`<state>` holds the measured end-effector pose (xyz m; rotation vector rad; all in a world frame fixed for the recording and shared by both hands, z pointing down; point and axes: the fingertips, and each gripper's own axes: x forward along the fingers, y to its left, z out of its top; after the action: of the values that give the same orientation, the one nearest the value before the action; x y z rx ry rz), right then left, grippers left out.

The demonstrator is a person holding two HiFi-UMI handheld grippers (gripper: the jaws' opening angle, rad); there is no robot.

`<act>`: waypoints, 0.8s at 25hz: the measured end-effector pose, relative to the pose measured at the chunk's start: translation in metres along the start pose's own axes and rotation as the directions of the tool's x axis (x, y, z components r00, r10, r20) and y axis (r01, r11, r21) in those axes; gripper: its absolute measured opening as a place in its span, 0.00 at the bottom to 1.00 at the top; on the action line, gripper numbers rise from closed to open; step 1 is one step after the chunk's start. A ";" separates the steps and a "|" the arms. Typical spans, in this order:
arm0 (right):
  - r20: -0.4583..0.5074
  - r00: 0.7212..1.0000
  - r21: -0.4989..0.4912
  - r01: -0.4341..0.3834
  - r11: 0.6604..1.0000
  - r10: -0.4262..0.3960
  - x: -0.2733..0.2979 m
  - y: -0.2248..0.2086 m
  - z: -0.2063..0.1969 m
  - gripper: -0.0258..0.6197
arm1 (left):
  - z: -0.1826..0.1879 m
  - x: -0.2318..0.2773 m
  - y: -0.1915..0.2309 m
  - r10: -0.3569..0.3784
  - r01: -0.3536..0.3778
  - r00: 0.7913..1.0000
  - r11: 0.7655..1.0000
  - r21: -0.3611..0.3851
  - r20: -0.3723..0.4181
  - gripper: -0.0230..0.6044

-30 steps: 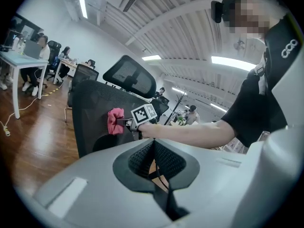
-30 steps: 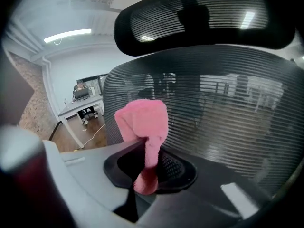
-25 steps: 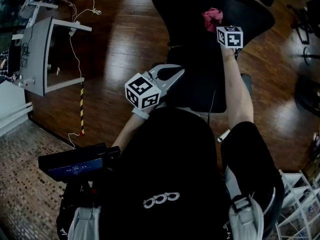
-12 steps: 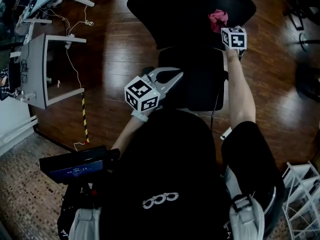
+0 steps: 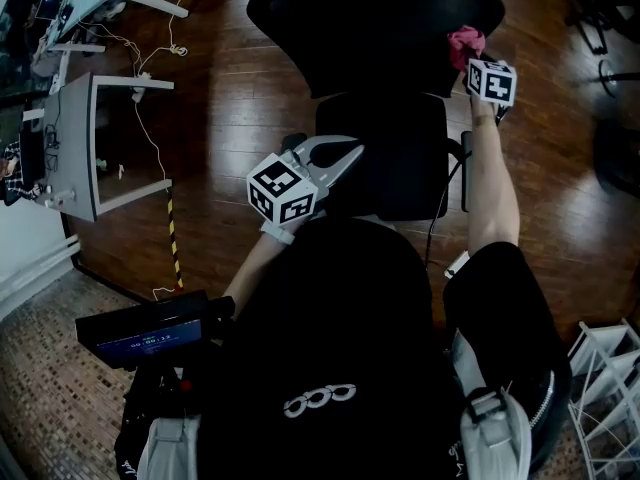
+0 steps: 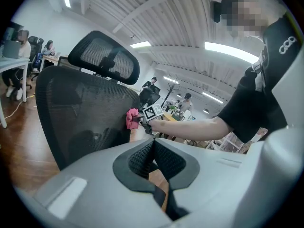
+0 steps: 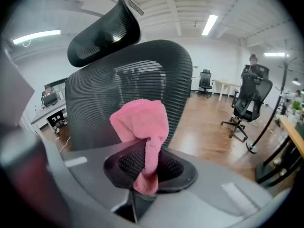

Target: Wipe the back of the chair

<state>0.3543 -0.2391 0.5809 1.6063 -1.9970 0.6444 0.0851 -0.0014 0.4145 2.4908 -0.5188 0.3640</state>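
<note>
Change since earlier frames: right gripper (image 5: 479, 64) and its cloth (image 5: 465, 41) now sit farther toward the right edge of the chair back (image 5: 370, 13); the left gripper (image 5: 340, 154) holds the same place.

1. Chair back: black mesh, curved, upright, with a black headrest (image 7: 102, 32) above it. The left gripper view shows the same mesh (image 6: 90, 113) with the headrest (image 6: 102, 56) on top. The chair seat (image 5: 385, 163) lies between the person and the chair back.

2. Cloth: pink, bunched. The right gripper view shows the cloth (image 7: 142, 127) with a tail running down between the jaws and a folded bulk standing above them, in front of the mesh (image 7: 156, 70). From the left gripper view the cloth (image 6: 132, 118) lies at the right edge of the chair back, about half-way up; it appears to touch the mesh, though contact is not certain.

3. Right gripper (image 7: 145, 167): jaws clamped on the cloth's tail, arm stretched forward.

4. Left gripper (image 6: 153, 148): jaws pressed together with nothing in them, held over the near left corner of the seat, apart from the chair back and pointing toward it.

5. Surroundings: dark wooden floor (image 5: 230, 78); white desk frame (image 5: 85, 138) at the head view's left; a second office chair (image 7: 251, 101) well apart on the right of the right gripper view.
</note>
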 end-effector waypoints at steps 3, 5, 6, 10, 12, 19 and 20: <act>-0.025 0.997 0.022 0.070 0.997 -0.070 -0.006 -0.026 -0.011 0.11 | 0.000 -0.002 0.001 0.001 -0.001 1.000 1.000 0.000 0.001 0.02; -0.049 0.991 0.051 0.124 0.991 -0.122 -0.012 -0.044 -0.021 0.11 | -0.001 -0.003 0.001 0.000 0.000 1.000 1.000 -0.001 0.001 0.02; -0.060 0.987 0.068 0.154 0.986 -0.150 -0.015 -0.053 -0.026 0.11 | -0.001 -0.005 0.000 0.000 0.000 1.000 1.000 -0.001 0.001 0.02; -0.092 0.973 0.109 0.220 0.969 -0.210 -0.020 -0.069 -0.039 0.11 | -0.004 -0.012 0.000 0.003 -0.003 1.000 1.000 -0.006 0.002 0.02; -0.098 0.976 0.096 0.205 0.974 -0.195 -0.014 -0.058 -0.040 0.11 | -0.006 -0.017 0.002 0.009 -0.009 1.000 1.000 -0.013 0.004 0.02; -0.101 0.986 0.015 0.134 0.991 -0.132 0.011 0.016 -0.025 0.11 | -0.003 -0.033 0.007 0.023 -0.023 0.999 0.999 -0.022 0.027 0.02; -0.099 0.986 0.015 0.136 0.991 -0.134 0.014 0.024 -0.023 0.11 | -0.003 -0.036 0.008 0.024 -0.024 0.999 0.999 -0.023 0.029 0.02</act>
<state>0.3307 -0.2299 0.6063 1.6732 -1.7996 0.6817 0.0491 0.0044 0.4077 2.4735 -0.5620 0.3297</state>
